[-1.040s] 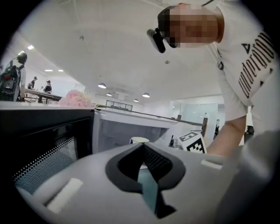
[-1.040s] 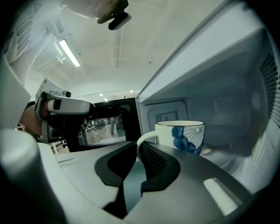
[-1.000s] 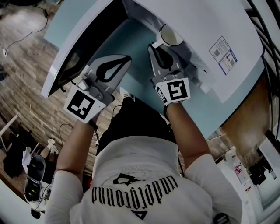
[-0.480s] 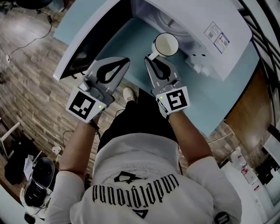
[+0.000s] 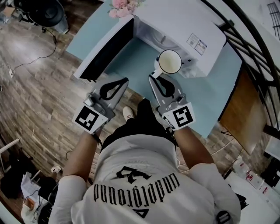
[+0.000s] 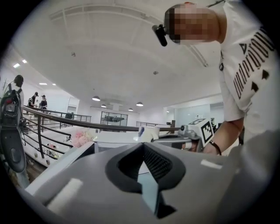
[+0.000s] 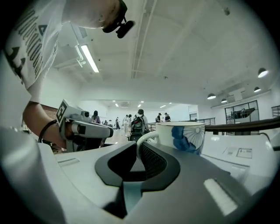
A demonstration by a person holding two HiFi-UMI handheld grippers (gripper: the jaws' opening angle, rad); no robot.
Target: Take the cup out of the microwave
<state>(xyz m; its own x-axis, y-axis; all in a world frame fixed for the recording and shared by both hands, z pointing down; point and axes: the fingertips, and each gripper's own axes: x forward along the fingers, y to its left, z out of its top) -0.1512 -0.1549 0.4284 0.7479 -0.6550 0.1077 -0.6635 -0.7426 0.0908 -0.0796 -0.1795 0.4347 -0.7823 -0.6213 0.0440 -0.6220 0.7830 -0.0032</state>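
Note:
A white cup [image 5: 169, 61] with a blue pattern [image 7: 181, 135] hangs upright in the air, just in front of the white microwave [image 5: 175, 22]. Its door [image 5: 103, 50] stands swung open to the left. My right gripper [image 5: 153, 77] is shut on the cup's handle [image 7: 141, 141], and the cup's body sits beyond the jaw tips. My left gripper [image 5: 124, 81] is to the left of it, over the near edge of the light-blue table [image 5: 131, 57], shut with nothing in it [image 6: 142, 146]. In the left gripper view the cup [image 6: 148, 132] shows to the right, ahead of the jaws.
Pink flowers [image 5: 122, 5] stand at the table's far corner beside the microwave. A black railing [image 5: 245, 39] runs along the right. Wood-look floor [image 5: 39, 65] lies to the left, with a dark chair base [image 5: 43, 11] on it. People stand in the distance [image 7: 131, 122].
Both grippers have risen and drawn back from the microwave. The cup came out of the microwave's opening, still held by its handle in the right gripper.

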